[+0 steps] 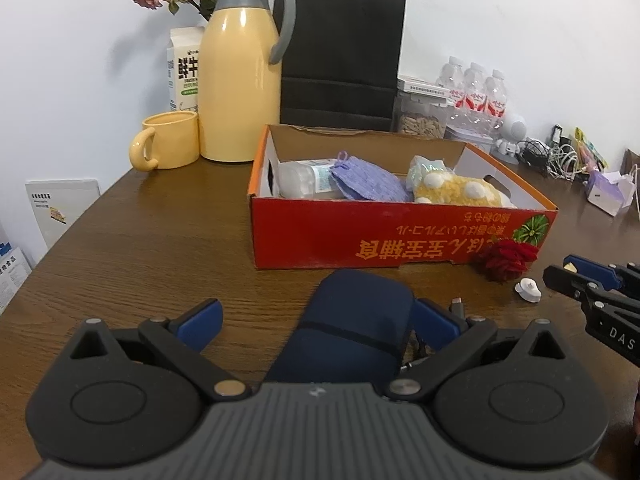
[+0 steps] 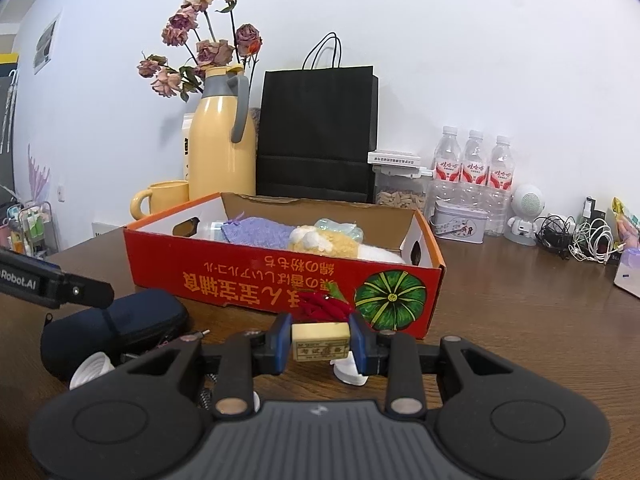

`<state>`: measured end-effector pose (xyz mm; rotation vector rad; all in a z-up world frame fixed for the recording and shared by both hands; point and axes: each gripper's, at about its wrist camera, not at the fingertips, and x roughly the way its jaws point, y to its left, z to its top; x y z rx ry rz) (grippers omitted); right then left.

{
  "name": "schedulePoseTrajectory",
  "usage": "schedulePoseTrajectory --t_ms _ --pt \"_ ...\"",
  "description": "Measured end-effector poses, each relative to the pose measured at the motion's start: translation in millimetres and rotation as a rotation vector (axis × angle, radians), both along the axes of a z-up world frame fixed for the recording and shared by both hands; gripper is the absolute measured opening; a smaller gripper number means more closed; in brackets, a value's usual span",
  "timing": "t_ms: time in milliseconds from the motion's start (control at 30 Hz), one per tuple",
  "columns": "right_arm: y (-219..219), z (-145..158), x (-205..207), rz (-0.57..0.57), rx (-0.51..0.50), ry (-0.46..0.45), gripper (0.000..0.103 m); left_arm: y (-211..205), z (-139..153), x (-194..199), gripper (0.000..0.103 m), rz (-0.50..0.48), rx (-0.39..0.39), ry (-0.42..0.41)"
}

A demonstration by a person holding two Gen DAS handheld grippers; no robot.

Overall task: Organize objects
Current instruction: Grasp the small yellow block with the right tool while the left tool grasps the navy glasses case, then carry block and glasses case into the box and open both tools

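Pouch (image 1: 352, 328) & rose (image 1: 506, 260) crowd box (image 1: 400, 236) front.

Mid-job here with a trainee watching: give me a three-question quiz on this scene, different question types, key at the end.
1. True or false: the right gripper is shut on a cream block.
2. Which item lies between the left gripper fingers? A) dark blue pouch B) mug C) bottle
3. Fill in: the red flower lies on the table in front of the ____ box.

Key: 1 true; 2 A; 3 red
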<state>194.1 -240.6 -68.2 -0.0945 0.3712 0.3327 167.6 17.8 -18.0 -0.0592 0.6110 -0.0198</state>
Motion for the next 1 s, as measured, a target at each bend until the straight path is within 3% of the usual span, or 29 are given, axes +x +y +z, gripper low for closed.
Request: schedulePoseTrajectory --t_ms 300,533,700,733,867,1000 --pt "-0.1 0.2 0.5 0.001 0.000 0.000 0.029 -11.4 -13.6 14.8 0.103 -0.079 0.011 0.072" --pt "0.3 0.1 0.6 0.004 0.002 0.004 0.030 -7.2 -30.5 29.6 0.103 -0.065 -0.011 0.129" --pt "0.5 0.0 0.5 0.009 0.003 0.007 0.030 -4.6 -35.3 32.3 0.103 -0.041 0.001 0.107" --pt "0.6 -0.1 0.5 0.009 0.003 0.007 0.030 -4.8 -35.2 32.0 0.101 -0.040 0.003 0.105" --pt "0.9 0.3 0.4 0.010 0.003 0.008 0.030 -7.9 -32.6 26.8 0.072 -0.042 0.031 0.073" --pt "1.0 0.3 0.4 0.010 0.003 0.009 0.030 -7.3 -30.5 24.3 0.066 -0.036 0.027 0.065"
